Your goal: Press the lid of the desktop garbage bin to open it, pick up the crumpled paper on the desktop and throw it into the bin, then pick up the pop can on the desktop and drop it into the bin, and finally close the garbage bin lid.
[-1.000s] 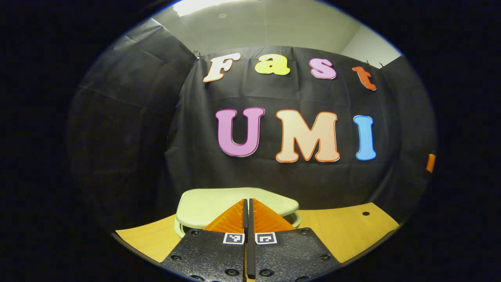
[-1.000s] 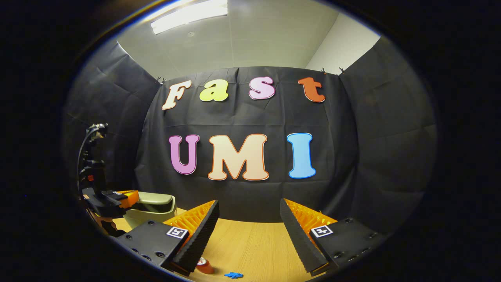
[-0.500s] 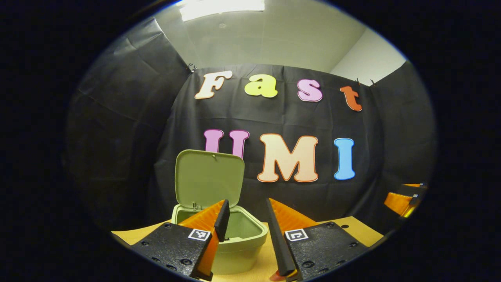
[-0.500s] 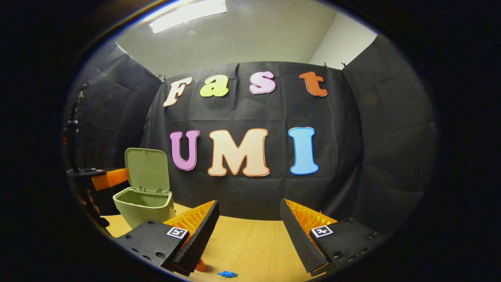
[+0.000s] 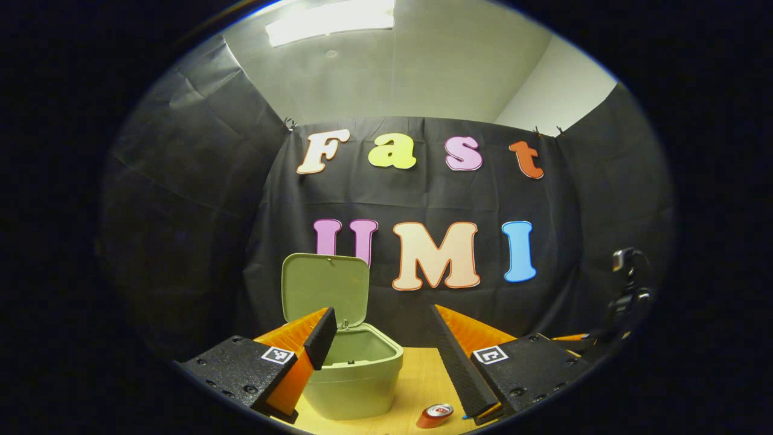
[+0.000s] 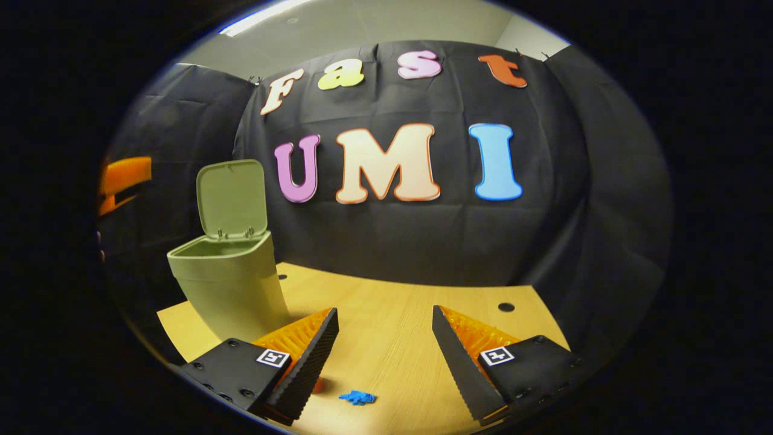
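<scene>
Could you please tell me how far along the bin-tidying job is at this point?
Done: the bin's lid stands open. In hand: nothing; the left gripper and right gripper are open and empty. Left: the blue paper and the can lie on the desk; then closing the lid.

Wooden desktop (image 6: 392, 314) carries green bin (image 6: 232, 290), red can (image 5: 436, 415), blue paper scrap (image 6: 357, 397)

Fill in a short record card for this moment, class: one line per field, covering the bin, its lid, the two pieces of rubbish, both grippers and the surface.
bin: green garbage bin, upright on the desk
lid: lid raised, standing up behind the opening
paper: blue crumpled paper lying on the desk
can: red pop can lying on the desk beside the bin
left gripper: left gripper open, holding nothing
right gripper: right gripper open, holding nothing
surface: wooden desk
</scene>
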The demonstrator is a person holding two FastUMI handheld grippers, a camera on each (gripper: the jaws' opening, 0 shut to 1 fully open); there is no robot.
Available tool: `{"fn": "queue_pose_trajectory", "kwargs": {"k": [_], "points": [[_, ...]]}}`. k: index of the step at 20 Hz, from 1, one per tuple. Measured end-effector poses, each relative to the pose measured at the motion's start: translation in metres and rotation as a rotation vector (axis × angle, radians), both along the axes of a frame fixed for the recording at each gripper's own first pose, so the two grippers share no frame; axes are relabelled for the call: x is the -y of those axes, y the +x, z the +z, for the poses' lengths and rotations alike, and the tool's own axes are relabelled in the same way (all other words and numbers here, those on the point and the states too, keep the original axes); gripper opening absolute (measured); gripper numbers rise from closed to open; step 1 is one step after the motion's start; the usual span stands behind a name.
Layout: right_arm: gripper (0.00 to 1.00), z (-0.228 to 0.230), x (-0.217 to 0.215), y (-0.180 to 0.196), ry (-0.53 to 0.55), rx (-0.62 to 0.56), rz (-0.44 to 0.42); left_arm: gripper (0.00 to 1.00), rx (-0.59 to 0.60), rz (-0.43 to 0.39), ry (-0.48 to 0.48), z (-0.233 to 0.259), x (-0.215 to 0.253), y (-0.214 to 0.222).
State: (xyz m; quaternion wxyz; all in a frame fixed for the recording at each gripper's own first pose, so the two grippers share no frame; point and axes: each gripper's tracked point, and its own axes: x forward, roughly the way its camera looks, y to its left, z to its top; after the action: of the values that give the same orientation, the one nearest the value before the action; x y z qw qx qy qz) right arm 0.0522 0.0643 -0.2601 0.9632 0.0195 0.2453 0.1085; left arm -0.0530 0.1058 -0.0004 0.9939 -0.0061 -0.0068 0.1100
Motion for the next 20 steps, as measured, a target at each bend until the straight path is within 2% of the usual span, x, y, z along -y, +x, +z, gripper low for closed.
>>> {"fn": "queue_pose_trajectory", "kwargs": {"k": [3,4,5,10,13,17,20], "points": [[0.99,-0.053,-0.009,-0.009,-0.023,-0.103,0.022,0.91,-0.005,0.022,0.011,0.003,-0.003,-0.014],[0.99,-0.068,-0.012,-0.012,-0.032,-0.133,0.032,0.88,-0.010,0.030,0.022,0.003,-0.006,-0.018],[0.99,-0.082,-0.016,-0.017,-0.041,-0.157,0.043,0.91,-0.014,0.039,0.031,0.004,-0.008,-0.023],[0.99,-0.138,-0.040,-0.028,-0.073,-0.267,0.097,0.92,-0.034,0.087,0.049,0.005,-0.024,-0.041],[0.99,-0.174,-0.043,-0.046,-0.102,-0.344,0.114,0.92,-0.040,0.117,0.055,0.005,-0.035,-0.050],[1.00,-0.205,-0.050,-0.062,-0.119,-0.422,0.135,0.89,-0.054,0.149,0.056,0.003,-0.048,-0.059],[0.98,-0.225,-0.053,-0.070,-0.115,-0.487,0.132,0.92,-0.065,0.163,0.051,0.000,-0.054,-0.063]]}}
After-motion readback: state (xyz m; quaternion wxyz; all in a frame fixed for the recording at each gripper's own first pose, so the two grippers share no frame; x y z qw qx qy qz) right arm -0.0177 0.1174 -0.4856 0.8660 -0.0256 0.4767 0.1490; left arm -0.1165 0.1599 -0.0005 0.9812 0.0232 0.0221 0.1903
